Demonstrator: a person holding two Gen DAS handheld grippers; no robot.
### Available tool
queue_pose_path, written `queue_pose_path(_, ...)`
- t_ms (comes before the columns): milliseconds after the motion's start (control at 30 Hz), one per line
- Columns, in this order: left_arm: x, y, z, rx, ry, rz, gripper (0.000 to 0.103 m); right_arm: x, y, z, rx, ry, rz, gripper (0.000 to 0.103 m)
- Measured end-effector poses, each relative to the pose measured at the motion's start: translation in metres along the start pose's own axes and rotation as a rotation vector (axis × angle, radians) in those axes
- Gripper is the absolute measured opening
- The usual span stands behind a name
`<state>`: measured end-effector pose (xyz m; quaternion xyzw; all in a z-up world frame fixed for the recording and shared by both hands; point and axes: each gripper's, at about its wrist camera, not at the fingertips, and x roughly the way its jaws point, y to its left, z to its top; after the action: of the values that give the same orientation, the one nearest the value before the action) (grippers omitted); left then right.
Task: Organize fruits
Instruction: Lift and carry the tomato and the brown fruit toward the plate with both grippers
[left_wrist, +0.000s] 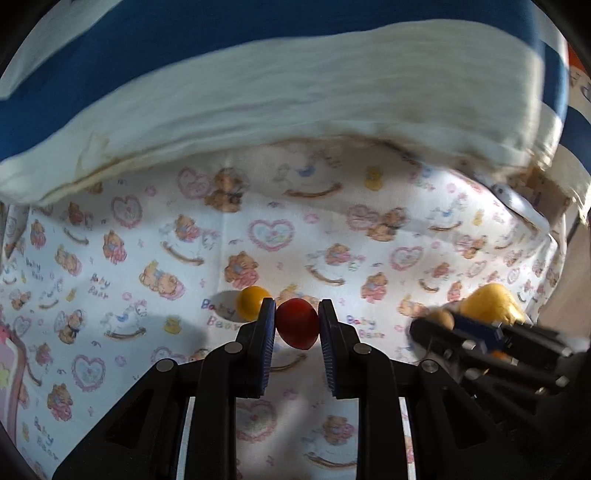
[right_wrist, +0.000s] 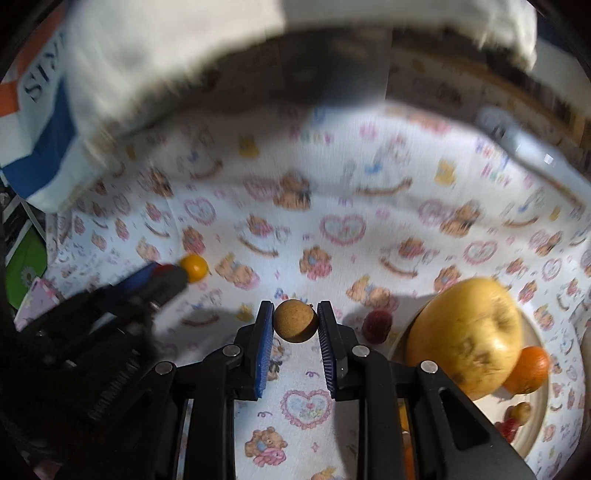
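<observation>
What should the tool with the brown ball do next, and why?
Probably carry it to the plate. The right tool is shut on the brown ball, and the big yellow fruit and the orange already sit on that plate.

A white cloth (left_wrist: 295, 229) printed with bears, hearts and rocking horses is spread across the middle of both views. A cream pillow (left_wrist: 295, 110) is seen above it, along the top.
</observation>
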<state>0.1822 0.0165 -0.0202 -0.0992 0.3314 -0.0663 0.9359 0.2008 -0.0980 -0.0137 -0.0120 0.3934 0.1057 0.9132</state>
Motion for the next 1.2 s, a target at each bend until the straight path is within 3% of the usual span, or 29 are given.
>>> queue_pose_path(167,-0.024,-0.026,0.0,0.105,-0.098,0.023,0.022,-0.037,-0.01,0.003,0.019,-0.067,0.012,0.025)
queue_pose_path(500,-0.086,-0.077,-0.002,0.221,-0.252,-0.062,0.022,-0.123,-0.068,-0.023,0.057,-0.245,-0.047,0.025)
queue_pose_path(800,-0.109,-0.107,-0.018,0.283,-0.255,-0.154,0.022,-0.162,-0.103,-0.065,0.045,-0.354,-0.07,0.025)
queue_pose_path(1200,-0.091,-0.117,-0.036,0.308,-0.175,-0.198,0.022,-0.171,-0.143,-0.101,0.093,-0.353,-0.085,0.025)
